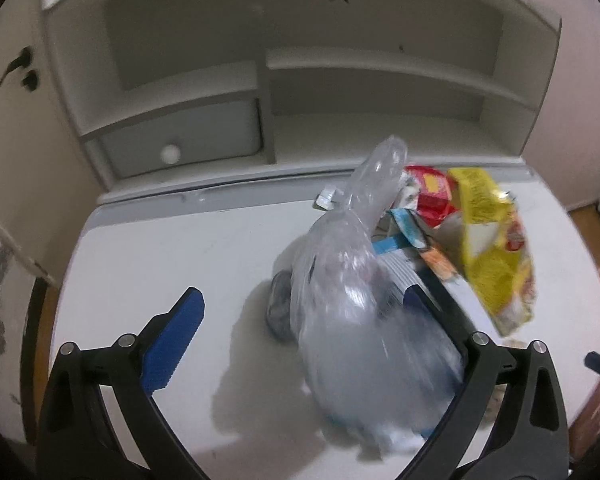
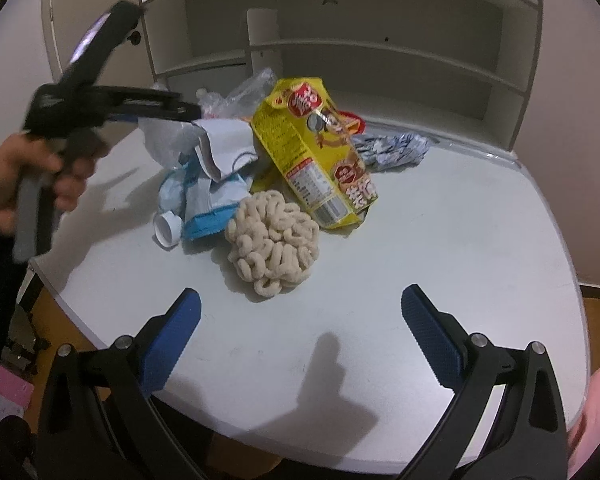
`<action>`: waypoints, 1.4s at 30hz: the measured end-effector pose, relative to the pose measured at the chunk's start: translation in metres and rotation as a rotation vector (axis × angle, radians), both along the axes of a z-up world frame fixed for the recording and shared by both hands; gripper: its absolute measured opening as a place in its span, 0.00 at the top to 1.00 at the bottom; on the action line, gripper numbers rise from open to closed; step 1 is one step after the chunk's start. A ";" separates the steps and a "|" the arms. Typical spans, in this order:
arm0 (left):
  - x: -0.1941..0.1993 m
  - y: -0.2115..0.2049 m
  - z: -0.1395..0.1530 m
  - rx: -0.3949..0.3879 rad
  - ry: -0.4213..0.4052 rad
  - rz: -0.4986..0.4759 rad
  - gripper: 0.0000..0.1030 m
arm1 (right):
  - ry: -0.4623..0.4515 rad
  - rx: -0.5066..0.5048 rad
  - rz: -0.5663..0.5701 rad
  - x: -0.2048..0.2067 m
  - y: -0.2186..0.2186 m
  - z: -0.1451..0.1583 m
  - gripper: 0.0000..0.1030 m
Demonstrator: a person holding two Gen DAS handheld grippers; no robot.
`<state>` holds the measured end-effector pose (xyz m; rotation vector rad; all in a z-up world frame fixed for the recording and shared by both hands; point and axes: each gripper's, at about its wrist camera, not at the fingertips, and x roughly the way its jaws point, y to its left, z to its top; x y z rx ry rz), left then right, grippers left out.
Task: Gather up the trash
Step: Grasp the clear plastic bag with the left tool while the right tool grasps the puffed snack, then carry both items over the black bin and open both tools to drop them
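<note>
A trash pile lies on the white table (image 2: 440, 216): a yellow snack carton (image 2: 316, 152), a beige noodle-like clump (image 2: 274, 246), a blue-white wrapper (image 2: 208, 204), a white cap (image 2: 167, 230), crumpled foil (image 2: 396, 146) and a clear plastic bag (image 1: 352, 288). My left gripper (image 1: 300, 308) is open, with the clear bag lying between its fingers against the right finger (image 1: 420, 304); it also shows in the right wrist view (image 2: 168, 114) over the pile's left side. My right gripper (image 2: 300, 320) is open and empty, just in front of the clump.
A white shelf unit (image 2: 380, 48) with a drawer (image 1: 180, 136) stands at the table's back edge. A red package (image 1: 434, 196) lies behind the carton (image 1: 496, 248). Wood floor (image 2: 72, 328) shows beyond the table's left and right edges.
</note>
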<state>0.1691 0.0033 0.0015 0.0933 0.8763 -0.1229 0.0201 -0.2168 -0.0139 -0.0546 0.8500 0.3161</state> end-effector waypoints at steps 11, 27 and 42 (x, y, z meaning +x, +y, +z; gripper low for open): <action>-0.021 0.010 0.026 -0.061 -0.068 -0.021 0.70 | 0.084 -0.017 0.059 0.053 0.023 -0.020 0.17; -0.137 -0.068 0.069 -0.096 -0.186 -0.192 0.70 | 0.007 0.040 -0.130 -0.005 -0.081 0.033 0.66; -0.256 -0.423 -0.040 -0.145 0.022 -0.873 0.70 | 0.244 0.053 -0.902 -0.176 -0.412 -0.077 0.66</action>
